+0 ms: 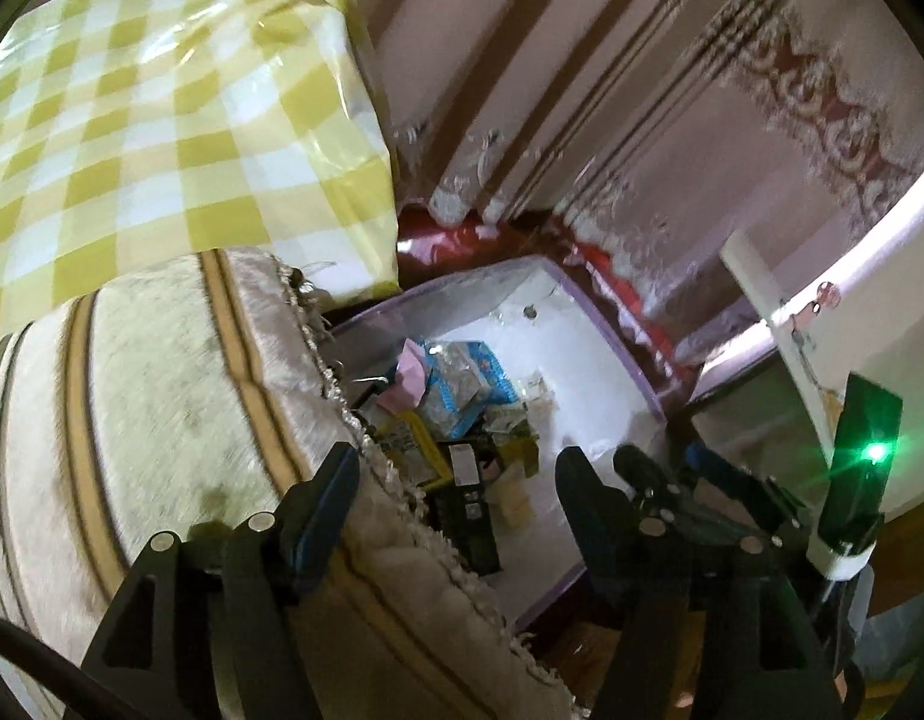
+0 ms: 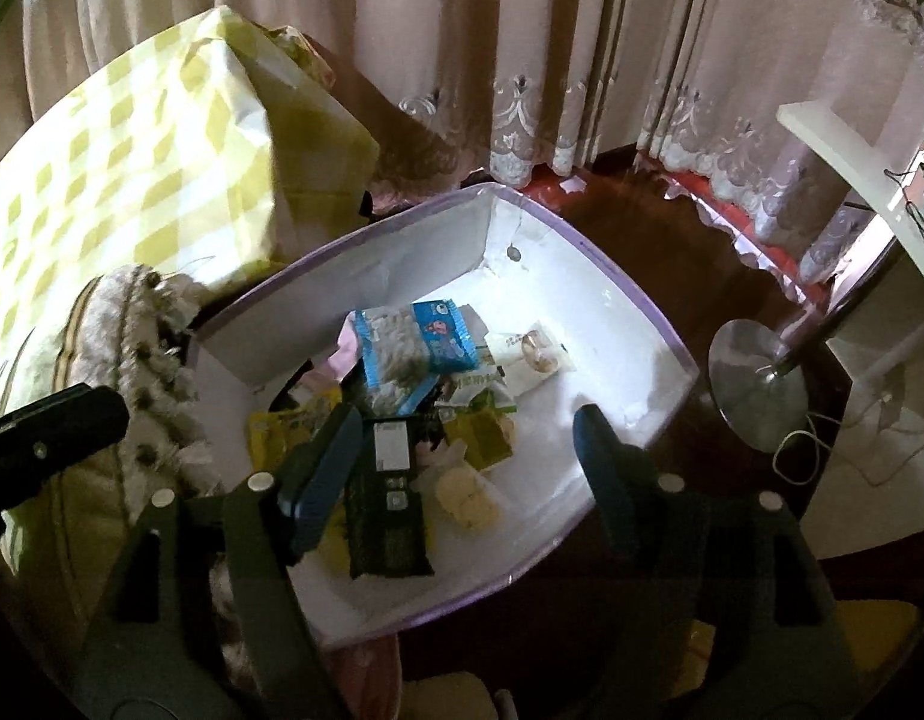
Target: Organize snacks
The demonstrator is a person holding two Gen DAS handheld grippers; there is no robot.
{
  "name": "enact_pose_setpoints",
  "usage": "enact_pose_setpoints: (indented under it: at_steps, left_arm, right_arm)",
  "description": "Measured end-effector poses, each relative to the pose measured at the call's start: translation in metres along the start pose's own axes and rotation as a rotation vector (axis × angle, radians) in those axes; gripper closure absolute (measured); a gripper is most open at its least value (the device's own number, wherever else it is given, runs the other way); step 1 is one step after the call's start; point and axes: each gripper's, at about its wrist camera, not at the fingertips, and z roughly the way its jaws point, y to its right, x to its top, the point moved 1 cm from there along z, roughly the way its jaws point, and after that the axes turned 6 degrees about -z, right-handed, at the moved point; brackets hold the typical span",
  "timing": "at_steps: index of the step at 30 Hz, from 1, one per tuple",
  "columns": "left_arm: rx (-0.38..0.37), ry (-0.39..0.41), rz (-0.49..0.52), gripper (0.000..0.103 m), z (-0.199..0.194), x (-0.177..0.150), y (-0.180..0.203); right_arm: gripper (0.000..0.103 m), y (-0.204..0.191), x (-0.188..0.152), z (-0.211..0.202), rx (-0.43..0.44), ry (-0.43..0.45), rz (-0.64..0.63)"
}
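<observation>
inside, the white bin [image 2: 588, 324] holds mixed snack packets [image 2: 414, 354].

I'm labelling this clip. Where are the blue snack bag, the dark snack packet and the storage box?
blue snack bag [image 2: 417, 354], right wrist view, its clear middle.
dark snack packet [image 2: 387, 504], right wrist view, its face.
storage box [image 2: 582, 324], right wrist view, bare white floor.

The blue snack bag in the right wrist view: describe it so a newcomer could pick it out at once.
Find the white bin with the lilac rim on the dark floor. Snack packs are piled at its near left end; the blue snack bag lies on top of that pile, toward the far side. It alone has bright blue edges and a clear window showing pale pieces, unlike the black packet below it.
</observation>
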Motion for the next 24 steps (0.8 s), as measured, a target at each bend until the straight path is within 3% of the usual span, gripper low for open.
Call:
enact_pose_setpoints:
  at_steps: [3,7,16,24]
  left_arm:
    - [-0.005,0.021,-0.005,0.034,-0.002,-0.003,-0.001]
    - [0.056,-0.003,0.036,0.032,0.007,-0.003,0.006]
    - [0.026,-0.014,0.044,0.019,0.011,-0.004,0.008]
    - [0.039,-0.020,0.056,0.018,0.013,-0.005,0.010]
  right_arm:
    - [0.027,-0.001,-0.006,-0.008,-0.020,-0.005,-0.014]
    - [0.027,0.000,-0.007,-0.016,-0.029,0.006,-0.022]
    - [0.027,0.000,-0.004,-0.017,-0.028,0.016,-0.033]
    - [0.027,0.002,-0.004,-0.018,-0.026,0.018,-0.030]
